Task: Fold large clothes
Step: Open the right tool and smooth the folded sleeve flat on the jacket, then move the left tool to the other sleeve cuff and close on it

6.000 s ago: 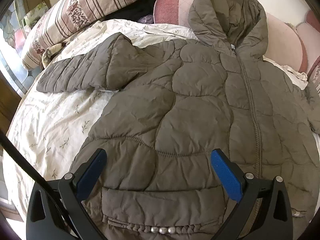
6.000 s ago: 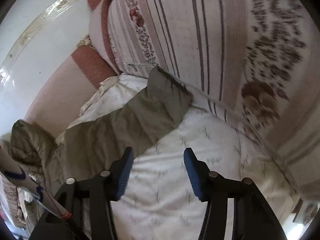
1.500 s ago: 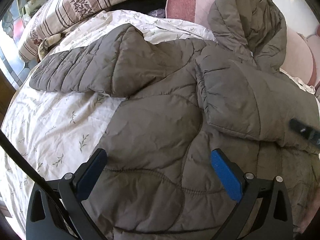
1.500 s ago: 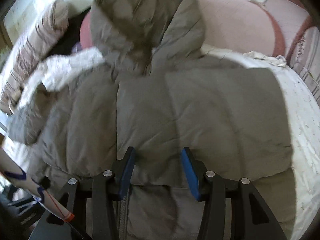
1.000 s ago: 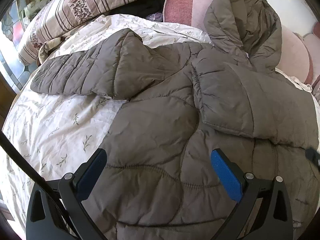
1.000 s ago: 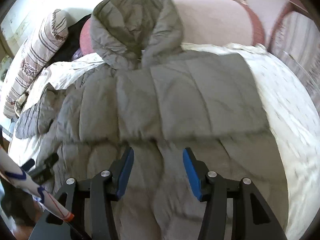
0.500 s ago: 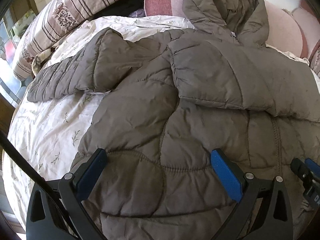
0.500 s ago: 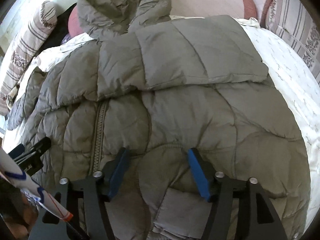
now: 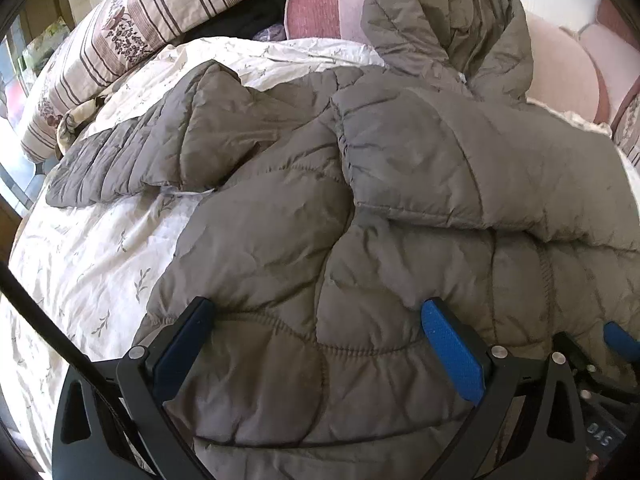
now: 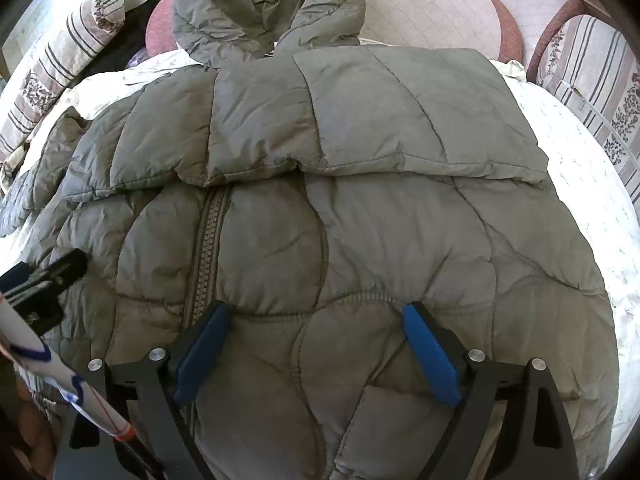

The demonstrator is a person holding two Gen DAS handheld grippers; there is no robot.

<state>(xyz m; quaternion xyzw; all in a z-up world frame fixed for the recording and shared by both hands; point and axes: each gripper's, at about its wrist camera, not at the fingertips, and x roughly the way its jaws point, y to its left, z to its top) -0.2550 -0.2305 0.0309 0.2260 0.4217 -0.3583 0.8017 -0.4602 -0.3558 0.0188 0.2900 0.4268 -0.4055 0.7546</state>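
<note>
A grey-brown quilted hooded jacket (image 9: 280,240) (image 10: 360,220) lies front up on the bed, zipper (image 10: 208,248) closed. One sleeve (image 10: 360,120) is folded across the chest. The other sleeve (image 9: 132,160) stretches out to the left over the sheet. The hood (image 10: 264,4) rests against the pink cushions. My left gripper (image 9: 316,316) is open, low over the jacket's lower left part, its pads clear of the fabric. My right gripper (image 10: 316,312) hovers over the lower right part beside the zipper. Its jaws are opening, with fabric under them but nothing pinched.
A white floral sheet (image 9: 92,260) covers the bed. Striped pillows (image 9: 132,28) (image 10: 592,80) lie at the far left and far right, pink cushions (image 10: 432,8) along the back, and a black garment (image 9: 248,16) lies behind the sheet.
The right gripper has come down toward the jacket's lower part and its jaws have spread wider. The sleeve, held earlier, now lies folded across the chest. The left gripper has barely shifted.
</note>
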